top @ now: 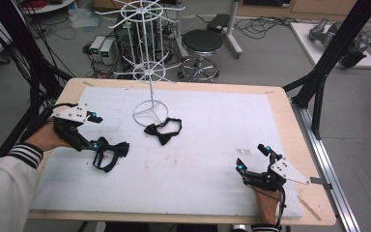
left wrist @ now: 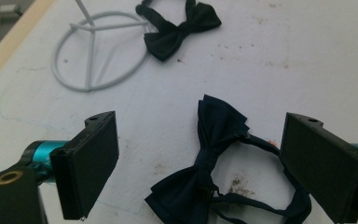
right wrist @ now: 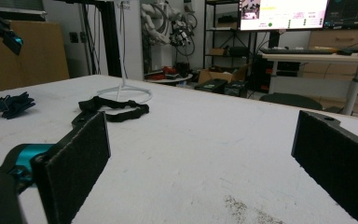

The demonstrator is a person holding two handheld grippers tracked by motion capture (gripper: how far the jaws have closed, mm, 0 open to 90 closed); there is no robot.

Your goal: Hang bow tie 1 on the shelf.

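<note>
the dark blue bow tie lies flat on the white mat at the left side of the table, its strap looped out toward the near edge. in the left gripper view the same bow tie sits between the 2 black jaws, its knot about midway and its strap curling close to the right-hand jaw, though i can't tell whether it touches. the left gripper stands spread wide just over it and holds nothing; its grey plate faces up and the person's hand comes out of a white sleeve with striped cuff.

a second bow tie, black, lies farther in toward the middle of the mat, just beside the round foot of the white wire stand. in the left gripper view that black bow tie lies against the ring of the stand's foot.

the right gripper rests low over the mat near the right front corner, well apart from both ties, its jaws wide apart with nothing between them.

beyond the table stands a black stool.
</note>
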